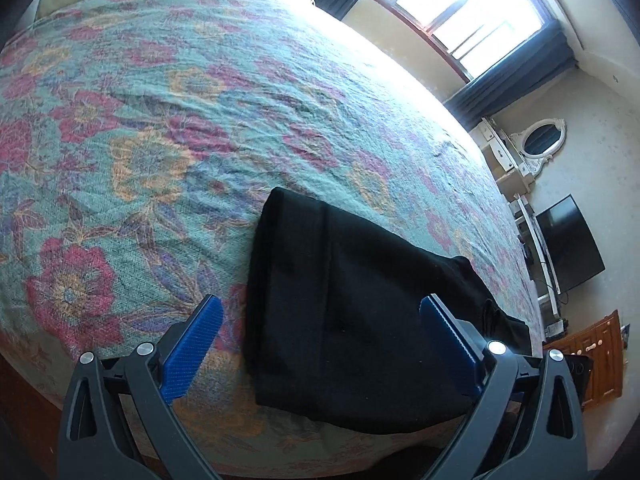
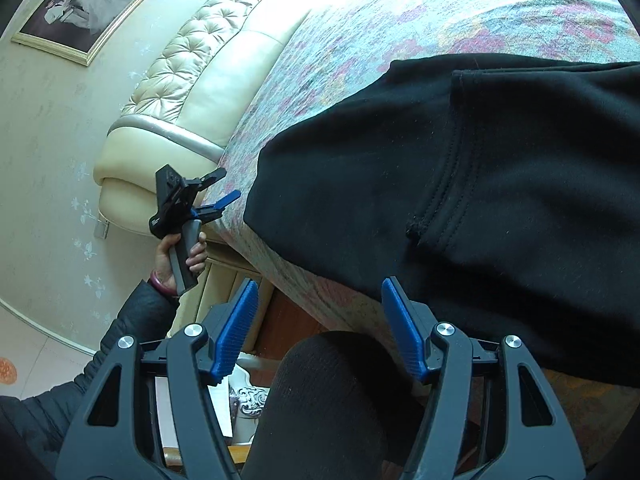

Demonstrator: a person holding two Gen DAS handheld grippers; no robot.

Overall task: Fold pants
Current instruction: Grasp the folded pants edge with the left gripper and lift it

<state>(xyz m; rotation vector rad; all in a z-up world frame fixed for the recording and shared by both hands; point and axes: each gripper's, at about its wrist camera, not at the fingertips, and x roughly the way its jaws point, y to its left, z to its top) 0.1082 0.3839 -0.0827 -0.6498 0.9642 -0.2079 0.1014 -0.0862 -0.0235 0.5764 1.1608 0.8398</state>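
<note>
Black pants (image 1: 360, 304) lie folded on the near edge of a bed (image 1: 160, 120) covered in a floral spread, one side draping slightly over the mattress edge. The left tool (image 1: 320, 320) hovers above the folded bundle with its blue pads spread wide on either side of the cloth, gripping nothing. Seen from the right wrist, the left tool (image 2: 226, 200) sits apart from the pants, off the bed's corner, held in the person's left hand (image 2: 184, 256). The right tool (image 2: 316, 320) is likewise released, its pads apart just short of the fabric, above the person's dark-clad knee (image 2: 320, 400). A cream tufted headboard (image 2: 208, 52) and a framed picture (image 2: 88, 4) stand behind.
</note>
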